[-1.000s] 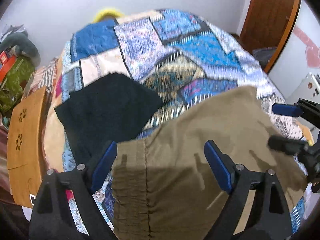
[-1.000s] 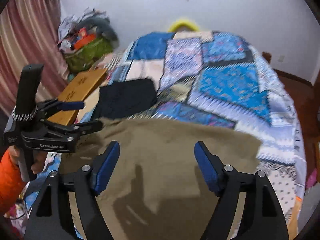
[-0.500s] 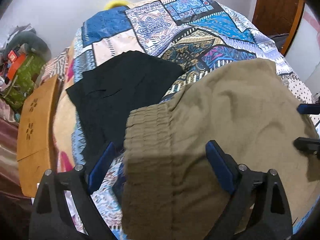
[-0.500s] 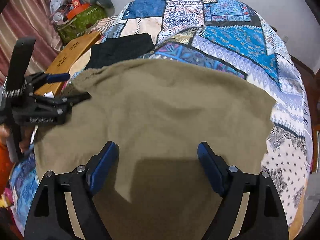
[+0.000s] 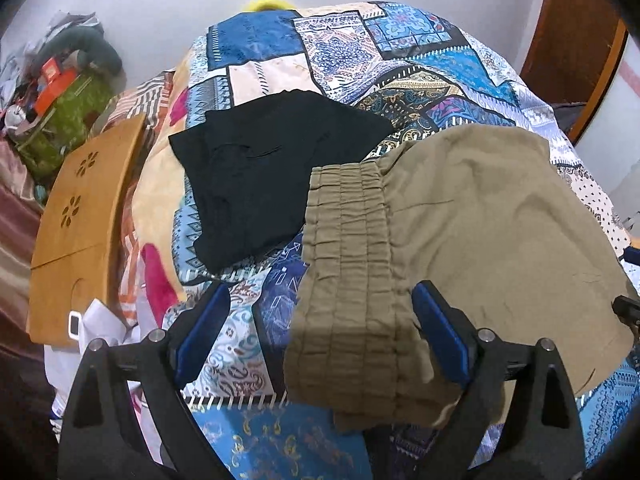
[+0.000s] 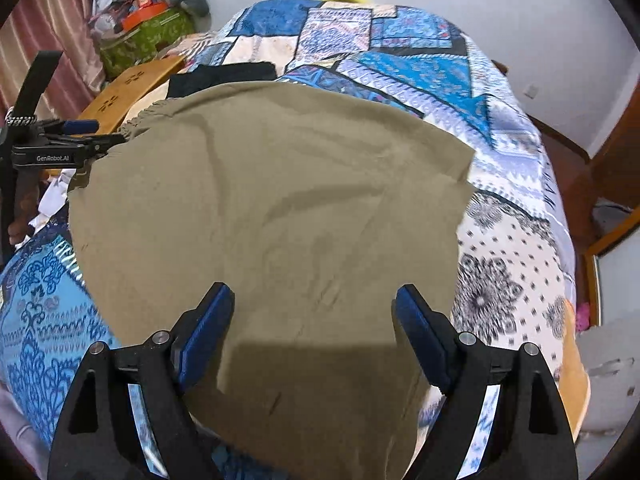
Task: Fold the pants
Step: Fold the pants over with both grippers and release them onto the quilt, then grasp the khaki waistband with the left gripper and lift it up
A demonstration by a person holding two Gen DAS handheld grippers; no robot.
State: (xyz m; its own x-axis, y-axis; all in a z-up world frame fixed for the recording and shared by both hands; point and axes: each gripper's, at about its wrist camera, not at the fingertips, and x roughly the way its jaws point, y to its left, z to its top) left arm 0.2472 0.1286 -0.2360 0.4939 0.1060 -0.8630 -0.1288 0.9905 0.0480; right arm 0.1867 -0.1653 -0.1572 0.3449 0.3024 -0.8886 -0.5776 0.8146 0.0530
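Observation:
Olive-khaki pants (image 5: 460,232) lie folded and flat on the patchwork bedspread (image 5: 360,52), elastic waistband (image 5: 348,264) at the left end. They fill the right wrist view (image 6: 260,220) too. My left gripper (image 5: 320,332) is open and empty, hovering over the waistband end. My right gripper (image 6: 312,332) is open and empty above the near edge of the pants. The left gripper also shows at the left of the right wrist view (image 6: 92,136), beside the waistband.
A folded black garment (image 5: 272,168) lies on the bed just left of the pants. A wooden board (image 5: 80,220) leans at the bed's left side, with a clutter pile (image 5: 52,92) behind it. A wooden door (image 5: 580,40) stands at the right.
Both grippers have lowered and pulled back from the pants, which now lie flat on the bed. The jaws stay open.

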